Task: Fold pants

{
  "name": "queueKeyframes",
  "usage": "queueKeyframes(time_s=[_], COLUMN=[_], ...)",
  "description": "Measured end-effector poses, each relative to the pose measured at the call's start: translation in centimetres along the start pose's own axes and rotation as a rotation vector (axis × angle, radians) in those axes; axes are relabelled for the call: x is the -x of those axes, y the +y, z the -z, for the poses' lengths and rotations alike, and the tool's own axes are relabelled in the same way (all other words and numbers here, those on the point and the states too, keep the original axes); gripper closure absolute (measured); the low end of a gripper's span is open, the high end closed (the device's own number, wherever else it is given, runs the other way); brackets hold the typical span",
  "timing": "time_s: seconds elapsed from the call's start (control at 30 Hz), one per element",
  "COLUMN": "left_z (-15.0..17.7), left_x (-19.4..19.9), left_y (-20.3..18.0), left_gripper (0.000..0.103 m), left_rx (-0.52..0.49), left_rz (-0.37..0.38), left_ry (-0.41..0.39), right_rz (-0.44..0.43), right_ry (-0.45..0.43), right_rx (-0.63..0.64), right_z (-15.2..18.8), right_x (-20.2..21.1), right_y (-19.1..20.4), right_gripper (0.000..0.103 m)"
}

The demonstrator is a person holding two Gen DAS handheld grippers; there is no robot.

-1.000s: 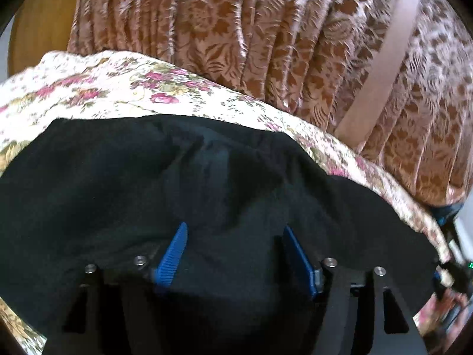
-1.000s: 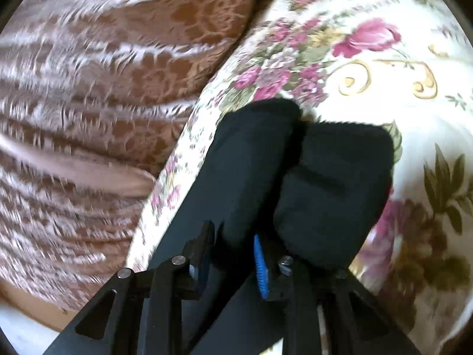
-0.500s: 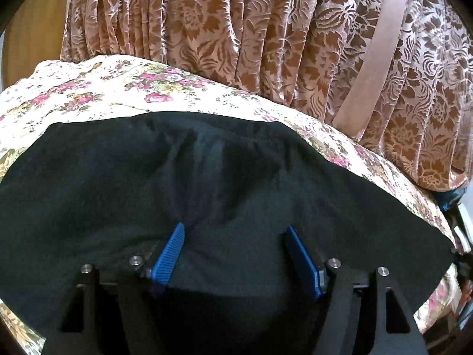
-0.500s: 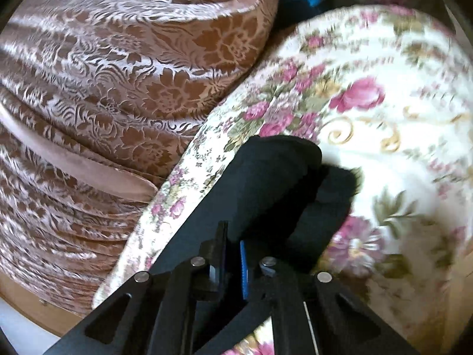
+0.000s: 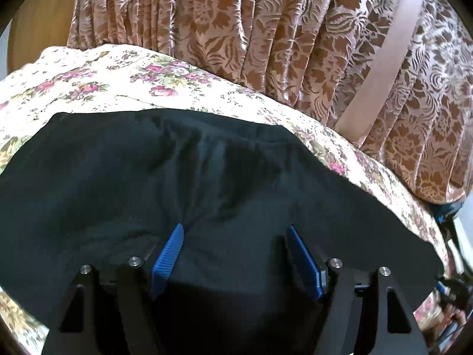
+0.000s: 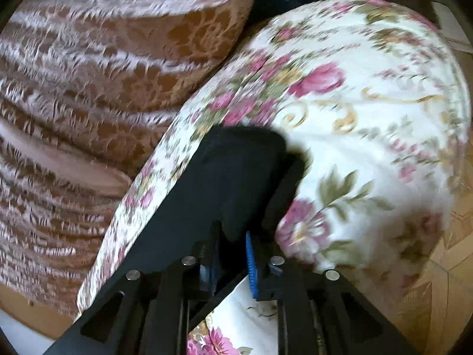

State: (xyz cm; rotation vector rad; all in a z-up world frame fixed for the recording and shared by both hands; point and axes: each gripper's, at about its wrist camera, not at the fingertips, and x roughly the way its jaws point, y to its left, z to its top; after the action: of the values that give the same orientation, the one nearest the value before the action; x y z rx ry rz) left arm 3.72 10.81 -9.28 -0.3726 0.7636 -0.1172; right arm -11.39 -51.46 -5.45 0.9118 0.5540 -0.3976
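Observation:
Black pants (image 5: 207, 183) lie spread over a floral bedspread (image 5: 97, 82). My left gripper (image 5: 235, 230) is open, its blue pads wide apart, resting on the pants' fabric with a small pucker at the left pad (image 5: 170, 251). In the right wrist view my right gripper (image 6: 233, 236) is shut on the leg ends of the pants (image 6: 236, 174), which bunch up past the fingertips above the bedspread (image 6: 369, 136). The view is blurred by motion.
A brown patterned curtain (image 5: 295, 44) with a plain pink band hangs close behind the bed; it also shows in the right wrist view (image 6: 88, 74). Dark clutter (image 5: 452, 290) lies at the bed's right end. Wooden floor (image 6: 443, 281) shows beyond the bed edge.
My right gripper closed on the pants' leg ends and has moved with them across the bedspread. My left gripper stayed open on the fabric; the pants now lie flatter under it.

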Motion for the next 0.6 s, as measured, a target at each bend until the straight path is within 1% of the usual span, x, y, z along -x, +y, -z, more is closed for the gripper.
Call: queueKeyframes(time_s=[0.07, 0.1, 0.13, 0.17, 0.23, 0.27, 0.33, 0.37, 0.43, 0.5, 0.53, 0.6], left_z=[-0.2, -0.3, -0.5, -0.7, -1.2, -1.5, -2.3, -2.6, -3.5, -4.4, -4.8, -5.4], left_x=[0.3, 0.4, 0.5, 0.5, 0.5, 0.5, 0.1, -0.1, -0.9, -1.8, -2.3, -3.2], left_y=[-0.2, -0.4, -0.6, -0.8, -1.5, -1.8, -2.7, -3.0, -3.7, -4.1, -4.1, -3.7], left_gripper=[0.030, 0.030, 0.030, 0.030, 0.029, 0.029, 0.027, 0.027, 0.026, 0.026, 0.026, 0.026], left_rx=[0.016, 0.027, 0.036, 0.039, 0.040, 0.037, 0.022, 0.013, -0.014, -0.034, -0.047, -0.054], left_rz=[0.014, 0.027, 0.041, 0.053, 0.068, 0.075, 0.083, 0.078, 0.053, 0.034, 0.020, -0.028], left_ry=[-0.002, -0.001, 0.001, 0.003, 0.003, 0.003, 0.003, 0.003, 0.013, 0.013, 0.016, 0.026], right_rz=[0.037, 0.074, 0.109, 0.122, 0.124, 0.119, 0.089, 0.059, -0.021, -0.126, -0.155, -0.231], right_ry=[-0.046, -0.075, -0.110, -0.138, -0.173, -0.195, -0.205, -0.189, -0.115, 0.003, 0.037, 0.139], right_rx=[-0.007, 0.001, 0.020, 0.048, 0.120, 0.180, 0.289, 0.356, 0.470, 0.566, 0.597, 0.681], right_z=[-0.4, -0.5, -0.6, -0.6, -0.4, 0.0, 1.0, 1.8, 3.8, 6.5, 7.5, 10.3], right_x=[1.2, 1.9, 2.7, 3.4, 4.3, 4.7, 4.9, 4.6, 3.3, 1.2, 0.5, -1.4], right_y=[0.0, 0.2, 0.5, 1.1, 2.6, 3.9, 6.5, 8.1, 11.1, 14.4, 15.5, 18.4], right_gripper=[0.086, 0.083, 0.082, 0.082, 0.082, 0.082, 0.082, 0.082, 0.082, 0.082, 0.082, 0.082])
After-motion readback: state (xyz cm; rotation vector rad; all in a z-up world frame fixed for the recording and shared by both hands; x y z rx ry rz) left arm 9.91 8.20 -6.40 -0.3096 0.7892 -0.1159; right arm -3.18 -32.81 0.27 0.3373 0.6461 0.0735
